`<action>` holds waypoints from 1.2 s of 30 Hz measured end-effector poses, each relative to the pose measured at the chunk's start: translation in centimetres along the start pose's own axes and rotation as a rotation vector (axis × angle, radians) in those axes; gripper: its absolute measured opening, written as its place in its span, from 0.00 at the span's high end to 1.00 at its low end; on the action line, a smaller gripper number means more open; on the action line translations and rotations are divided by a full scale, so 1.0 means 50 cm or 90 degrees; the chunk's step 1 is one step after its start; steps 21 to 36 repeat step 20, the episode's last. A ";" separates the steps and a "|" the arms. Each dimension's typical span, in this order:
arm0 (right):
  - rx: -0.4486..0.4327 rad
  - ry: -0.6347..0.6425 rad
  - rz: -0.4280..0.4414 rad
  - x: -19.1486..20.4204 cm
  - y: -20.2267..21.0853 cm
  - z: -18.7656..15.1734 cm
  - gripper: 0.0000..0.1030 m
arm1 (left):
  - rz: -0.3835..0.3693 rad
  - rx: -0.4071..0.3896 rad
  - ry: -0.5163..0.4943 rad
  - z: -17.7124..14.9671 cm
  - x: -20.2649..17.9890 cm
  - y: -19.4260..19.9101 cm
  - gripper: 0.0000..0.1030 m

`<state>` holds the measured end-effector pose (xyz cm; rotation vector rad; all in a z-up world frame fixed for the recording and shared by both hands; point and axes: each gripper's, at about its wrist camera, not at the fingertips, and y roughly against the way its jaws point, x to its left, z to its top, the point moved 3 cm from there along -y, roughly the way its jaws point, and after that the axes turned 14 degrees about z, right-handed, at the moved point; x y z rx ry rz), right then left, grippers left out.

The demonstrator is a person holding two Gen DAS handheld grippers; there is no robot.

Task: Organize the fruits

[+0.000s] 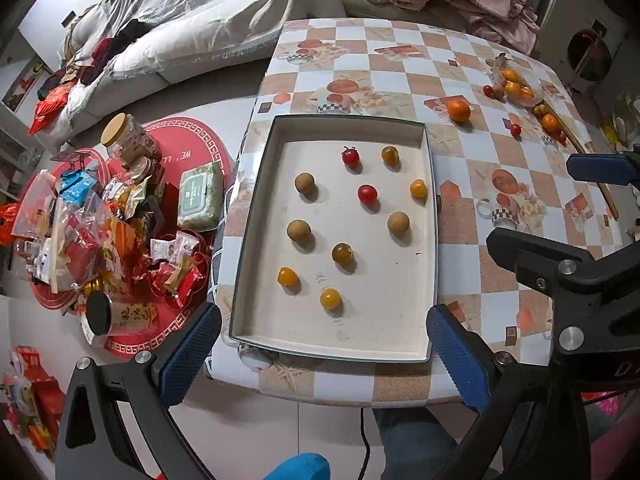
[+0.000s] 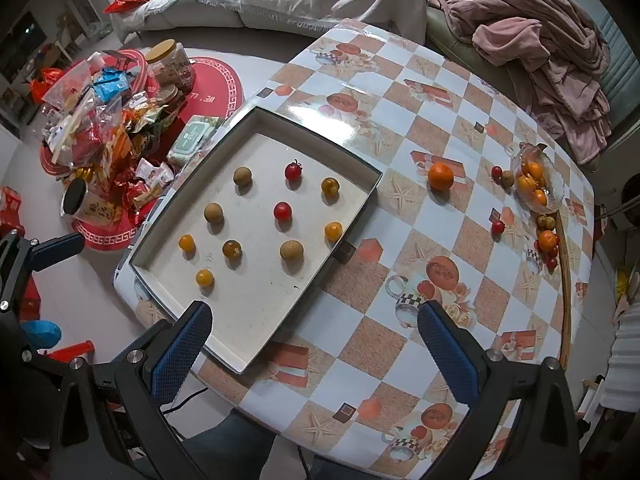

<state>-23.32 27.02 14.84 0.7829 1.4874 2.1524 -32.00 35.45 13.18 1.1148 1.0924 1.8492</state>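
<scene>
A white rectangular tray (image 1: 424,344) (image 2: 240,360) lies on the checkered table and holds several small fruits: red cherry tomatoes (image 1: 367,193) (image 2: 282,211), yellow ones (image 1: 330,298) (image 2: 204,278) and brown longans (image 1: 298,230) (image 2: 291,250). An orange (image 1: 458,110) (image 2: 440,176) sits on the table right of the tray. More fruit lies in a clear bag (image 1: 514,87) (image 2: 534,184) at the far right. My left gripper (image 1: 324,356) is open and empty above the tray's near edge. My right gripper (image 2: 314,344) is open and empty above the tray's near right corner.
A low red table (image 1: 188,152) (image 2: 224,80) crowded with snacks, jars and a wipes pack (image 1: 200,196) stands left of the table. A sofa with pink clothes (image 2: 540,40) is behind. A wooden stick (image 2: 565,272) lies along the table's right edge.
</scene>
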 end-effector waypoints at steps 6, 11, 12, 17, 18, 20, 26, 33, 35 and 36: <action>-0.001 0.000 0.000 -0.001 0.002 0.001 0.00 | -0.003 -0.005 -0.004 0.005 -0.007 0.004 0.00; -0.002 -0.001 0.001 -0.002 0.002 0.000 0.00 | -0.005 -0.005 -0.009 0.005 -0.011 0.003 0.00; -0.002 -0.001 0.001 -0.002 0.002 0.000 0.00 | -0.007 -0.003 -0.009 0.005 -0.011 0.002 0.00; -0.002 -0.002 0.001 -0.003 0.005 0.002 0.00 | -0.009 -0.006 -0.007 0.005 -0.012 0.002 0.00; -0.001 0.000 0.000 -0.004 0.005 0.001 0.00 | -0.009 -0.013 -0.004 0.006 -0.011 0.003 0.00; -0.002 -0.001 0.001 -0.004 0.006 0.002 0.00 | -0.013 -0.016 -0.003 0.008 -0.011 0.004 0.00; -0.002 -0.001 0.001 -0.004 0.006 0.002 0.00 | -0.013 -0.016 -0.003 0.008 -0.011 0.004 0.00; -0.002 -0.001 0.001 -0.004 0.006 0.002 0.00 | -0.013 -0.016 -0.003 0.008 -0.011 0.004 0.00; -0.002 -0.001 0.001 -0.004 0.006 0.002 0.00 | -0.013 -0.016 -0.003 0.008 -0.011 0.004 0.00; -0.002 -0.001 0.001 -0.004 0.006 0.002 0.00 | -0.013 -0.016 -0.003 0.008 -0.011 0.004 0.00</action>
